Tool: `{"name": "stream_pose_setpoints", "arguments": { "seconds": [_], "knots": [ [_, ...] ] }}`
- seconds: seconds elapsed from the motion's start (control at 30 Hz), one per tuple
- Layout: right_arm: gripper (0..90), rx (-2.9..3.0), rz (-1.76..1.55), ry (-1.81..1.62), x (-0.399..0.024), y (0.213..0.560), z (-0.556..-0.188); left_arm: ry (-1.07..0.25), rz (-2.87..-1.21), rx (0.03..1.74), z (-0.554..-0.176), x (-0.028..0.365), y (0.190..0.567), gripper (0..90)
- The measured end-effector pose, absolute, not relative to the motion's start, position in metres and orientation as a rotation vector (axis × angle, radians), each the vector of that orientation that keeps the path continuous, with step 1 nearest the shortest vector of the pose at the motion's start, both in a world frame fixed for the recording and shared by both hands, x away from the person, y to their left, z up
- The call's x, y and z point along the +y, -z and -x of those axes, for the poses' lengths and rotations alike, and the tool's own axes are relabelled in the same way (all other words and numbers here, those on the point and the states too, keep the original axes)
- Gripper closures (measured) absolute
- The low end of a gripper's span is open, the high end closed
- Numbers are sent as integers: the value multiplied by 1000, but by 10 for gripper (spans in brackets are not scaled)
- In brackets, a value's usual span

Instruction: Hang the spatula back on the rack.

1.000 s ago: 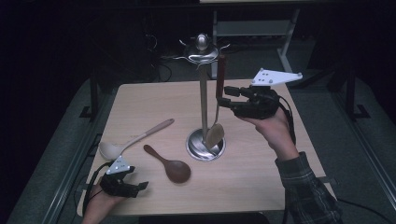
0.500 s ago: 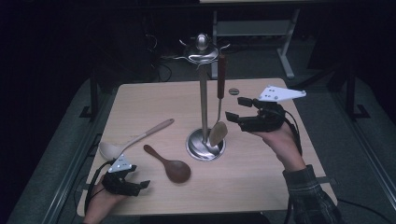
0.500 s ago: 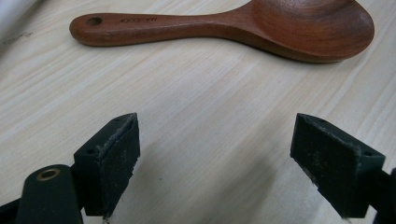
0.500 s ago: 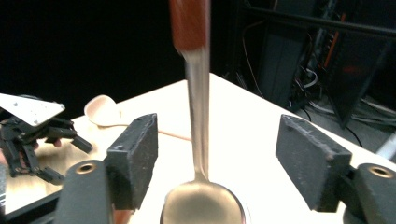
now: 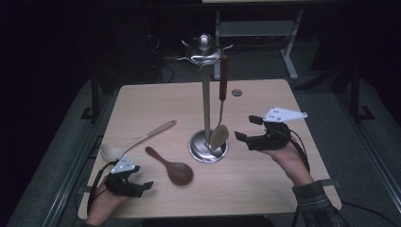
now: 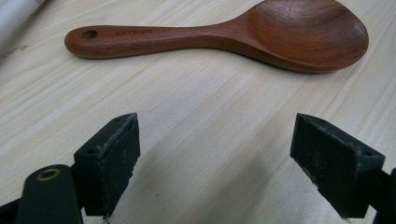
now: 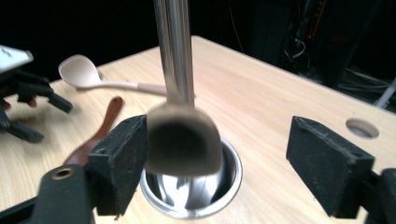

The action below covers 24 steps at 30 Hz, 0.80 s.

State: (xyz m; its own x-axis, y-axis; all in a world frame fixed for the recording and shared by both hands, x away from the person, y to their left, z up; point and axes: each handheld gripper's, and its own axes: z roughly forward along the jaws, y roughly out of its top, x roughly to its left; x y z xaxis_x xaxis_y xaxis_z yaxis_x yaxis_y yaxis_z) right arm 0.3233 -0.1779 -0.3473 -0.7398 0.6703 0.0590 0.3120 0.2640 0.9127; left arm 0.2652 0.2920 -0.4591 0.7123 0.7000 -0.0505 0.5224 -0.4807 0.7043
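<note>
The right tool (image 5: pixel 247 129) stands wide, its jaws having just been opening, with nothing pinched; the metal spatula (image 5: pixel 219 135) hangs from the stand (image 5: pixel 206 101) just at its 9 o'clock. The left tool (image 5: pixel 142 187) is open at the counter's (image 5: pixel 265 184) 7 o'clock, the dark wooden spoon (image 5: pixel 170 166) lying just beside it.

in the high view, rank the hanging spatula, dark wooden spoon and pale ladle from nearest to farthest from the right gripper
1. hanging spatula, just left of the right gripper, over the stand's base
2. dark wooden spoon, lying left of the stand
3. pale ladle, far left
</note>
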Motion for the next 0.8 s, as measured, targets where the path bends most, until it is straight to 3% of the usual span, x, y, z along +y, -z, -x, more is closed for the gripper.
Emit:
{"name": "stream_pose_setpoints", "arguments": {
  "seconds": [0.17, 0.33, 0.8],
  "knots": [
    [178, 2206, -927, -1421, -180, 370, -318, -302, -2167, 924, -265, 293, 453, 202],
    [155, 2232, -959, -1392, -183, 395, -312, -265, -2129, 944, -266, 292, 442, 314],
    [138, 2285, -1049, -1300, -201, 440, -286, -166, -2136, 869, -278, 274, 381, 738]
  ]
}}
